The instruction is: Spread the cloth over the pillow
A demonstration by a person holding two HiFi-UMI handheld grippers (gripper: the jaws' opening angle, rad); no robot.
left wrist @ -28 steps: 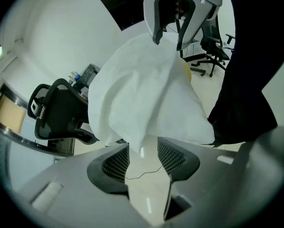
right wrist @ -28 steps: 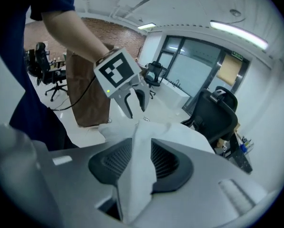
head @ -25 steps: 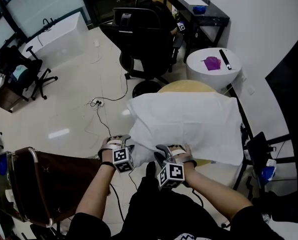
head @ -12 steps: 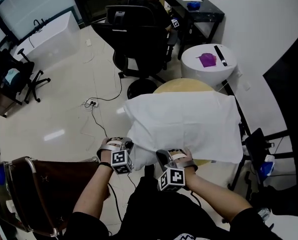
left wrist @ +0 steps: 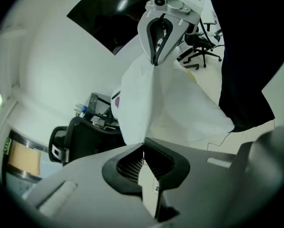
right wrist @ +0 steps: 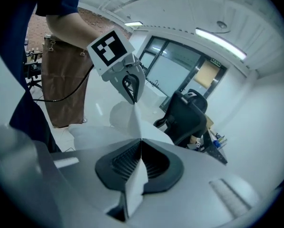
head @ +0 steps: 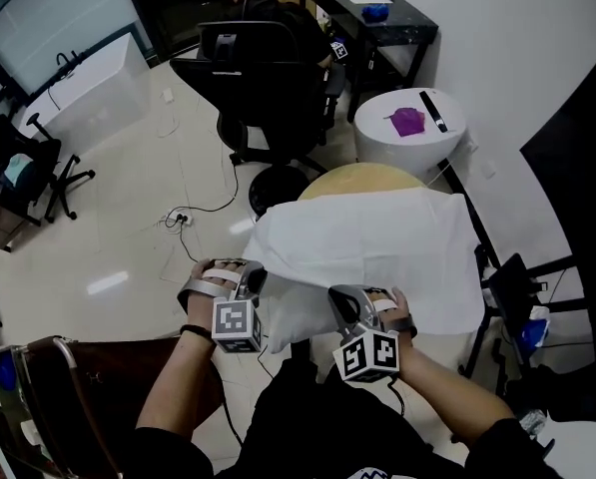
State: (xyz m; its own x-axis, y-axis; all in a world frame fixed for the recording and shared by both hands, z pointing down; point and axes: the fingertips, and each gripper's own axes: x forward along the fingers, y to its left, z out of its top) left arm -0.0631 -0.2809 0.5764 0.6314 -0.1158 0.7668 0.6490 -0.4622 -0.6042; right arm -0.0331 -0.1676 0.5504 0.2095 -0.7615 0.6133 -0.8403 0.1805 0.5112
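1. The cloth (head: 377, 238) lies over the pillow (head: 299, 319) on the round table (head: 362, 176). Its near edge is held up off the pillow.
2. It looks thin, soft and light. It will likely flop and fold, so hold it by the near edge and keep it pulled flat.
3. Your left gripper (left wrist: 142, 145) has just squeezed its jaws tight on the cloth's near left corner.
4. Your right gripper (right wrist: 140, 141) has just squeezed tight on the same edge, farther along.
5. I see no box or bowl on the table. The small white stand (head: 447, 143) past its far edge holds a purple thing (head: 407, 122) and a black stick (head: 429, 111).
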